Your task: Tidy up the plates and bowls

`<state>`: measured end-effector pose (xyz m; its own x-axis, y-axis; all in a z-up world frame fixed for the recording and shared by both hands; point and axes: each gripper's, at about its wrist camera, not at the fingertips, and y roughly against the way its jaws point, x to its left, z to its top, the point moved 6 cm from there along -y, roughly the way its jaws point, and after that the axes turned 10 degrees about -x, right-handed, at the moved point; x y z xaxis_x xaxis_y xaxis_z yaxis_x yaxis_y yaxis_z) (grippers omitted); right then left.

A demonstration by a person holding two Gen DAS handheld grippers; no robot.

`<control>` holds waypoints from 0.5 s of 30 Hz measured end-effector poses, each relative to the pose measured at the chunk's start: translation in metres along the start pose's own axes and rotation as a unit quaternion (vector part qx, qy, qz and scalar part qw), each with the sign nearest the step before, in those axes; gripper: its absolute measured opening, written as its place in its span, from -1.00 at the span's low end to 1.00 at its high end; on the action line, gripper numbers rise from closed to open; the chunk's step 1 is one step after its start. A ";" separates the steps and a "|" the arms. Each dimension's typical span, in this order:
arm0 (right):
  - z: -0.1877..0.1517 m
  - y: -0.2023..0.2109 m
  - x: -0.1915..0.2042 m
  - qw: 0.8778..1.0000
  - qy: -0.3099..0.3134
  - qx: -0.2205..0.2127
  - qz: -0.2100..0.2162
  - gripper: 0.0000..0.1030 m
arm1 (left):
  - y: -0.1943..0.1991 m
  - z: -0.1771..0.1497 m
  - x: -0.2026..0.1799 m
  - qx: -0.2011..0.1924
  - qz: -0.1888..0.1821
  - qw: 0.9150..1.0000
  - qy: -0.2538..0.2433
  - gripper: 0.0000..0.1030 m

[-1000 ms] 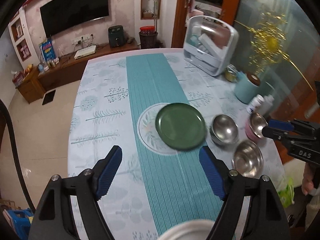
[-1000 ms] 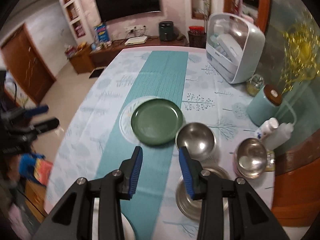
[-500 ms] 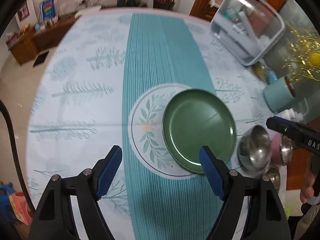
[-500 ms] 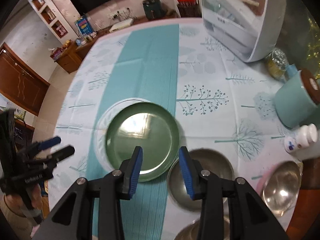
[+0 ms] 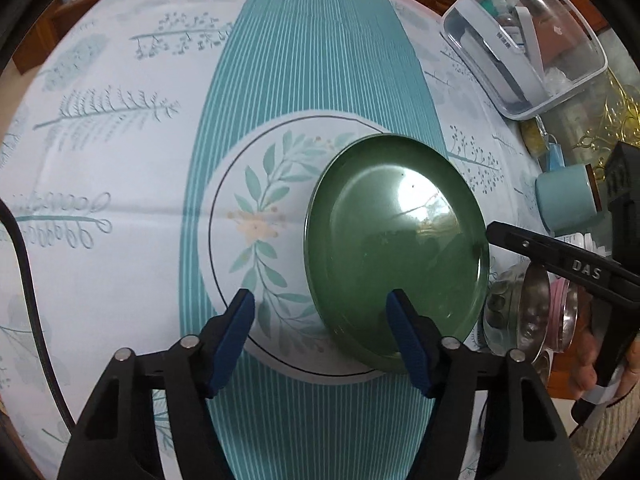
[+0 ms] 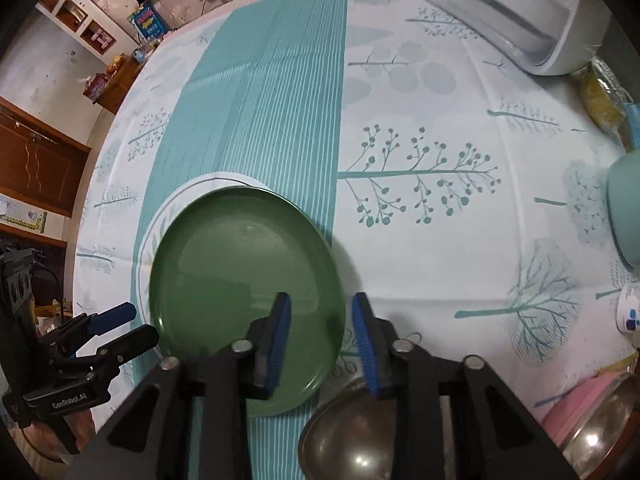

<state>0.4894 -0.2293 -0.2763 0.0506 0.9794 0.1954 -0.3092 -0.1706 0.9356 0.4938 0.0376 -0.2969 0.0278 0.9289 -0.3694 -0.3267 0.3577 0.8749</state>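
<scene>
- Green and glossy, the plate (image 5: 396, 248) lies flat on the worktop (image 6: 420, 120), half over the leaf-printed white roundel (image 5: 260, 224) at the middle of the teal striped runner (image 5: 304, 60).
- The cloth to either side of the plate is pale, printed with teal trees and sprigs, with fold creases showing.
- My left gripper (image 5: 320, 328) has just been narrowing and stands part open; its right finger sits over the plate's near rim, its left over the roundel, and nothing is clamped.
- My right gripper (image 6: 320, 332) has also just been narrowing to a small gap, straddling the plate's right rim; I cannot tell whether the pads touch it.
- Steel bowls (image 6: 348, 436) sit just right of the plate, one on something pink (image 6: 592, 396).
- Beyond the plate, at the worktop's far right, stand a clear-lidded white box (image 5: 528, 40) and a pale blue canister (image 5: 564, 196).
- Far left of the plate, off the worktop, are wooden cabinets (image 6: 36, 168) and wall shelves (image 6: 80, 20).
</scene>
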 end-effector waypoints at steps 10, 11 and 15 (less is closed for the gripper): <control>-0.002 -0.023 -0.005 0.999 0.003 0.034 -0.013 -0.74 | -0.013 -0.002 -0.003 0.022 -0.029 0.999 0.012 -0.06; -0.002 -0.023 -0.005 0.999 0.005 0.035 -0.015 -0.74 | -0.013 -0.001 -0.003 0.023 -0.029 0.999 0.012 -0.06; -0.003 -0.027 -0.003 0.999 0.009 0.039 -0.020 -0.76 | -0.016 -0.001 -0.003 0.024 -0.033 0.999 0.019 -0.06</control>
<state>0.4943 -0.2273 -0.3029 0.0433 0.9874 0.1524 -0.2332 -0.1383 0.9625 0.4981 0.0290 -0.3101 0.0107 0.8993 -0.4372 -0.2800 0.4224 0.8621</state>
